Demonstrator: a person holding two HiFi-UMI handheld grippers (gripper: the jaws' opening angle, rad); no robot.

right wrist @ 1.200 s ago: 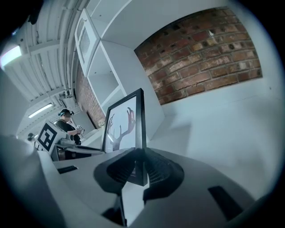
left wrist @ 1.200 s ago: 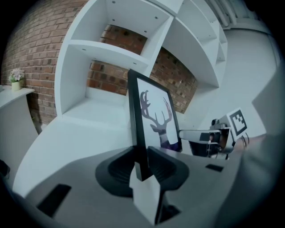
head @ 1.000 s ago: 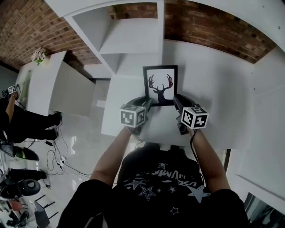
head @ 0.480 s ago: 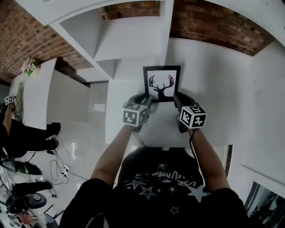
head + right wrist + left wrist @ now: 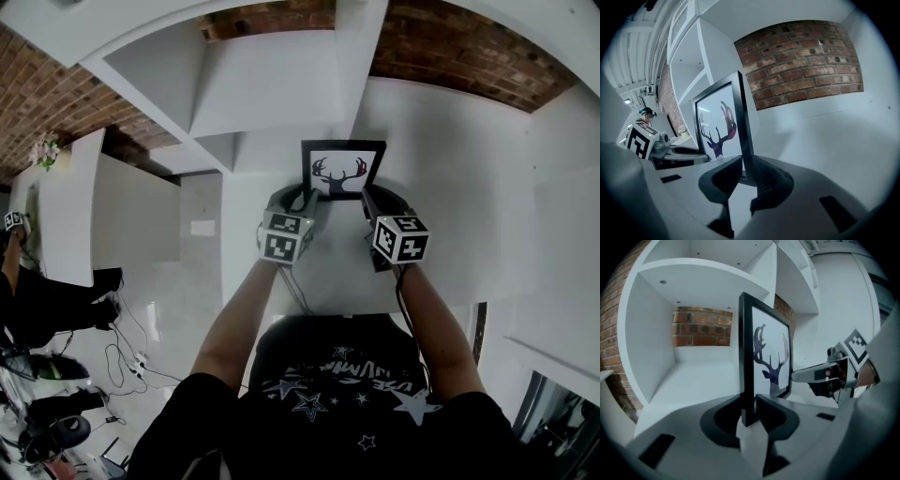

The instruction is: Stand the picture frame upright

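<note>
Quick update from the remote seat: both grippers are on the picture frame (image 5: 342, 169), one per side.

The left gripper (image 5: 749, 414) has its jaws pinched on the frame's left edge, low down by the bottom corner. In the left gripper view the black moulding rises straight up from between the pads. The right gripper (image 5: 742, 174) is clamped the same way on the opposite edge, also near the bottom. So neither one is spread or empty, both are gripping the frame.

The frame sits right between the two sets of jaws, just ahead of the marker cubes (image 5: 284, 236), and looks close to vertical in both gripper views. The deer print (image 5: 769, 363) faces back toward me, antlers up. From the head view it looks squashed because I'm looking down on its top edge.

Under both grippers is a white shelf surface (image 5: 328, 267). I honestly can't tell whether the frame's bottom edge is touching it or held just clear.

Beyond the left gripper there's an open white shelf compartment (image 5: 698, 362) with a brick wall (image 5: 702, 328) at the back. Past the right gripper it's plain white surface running up to more brick.
</note>
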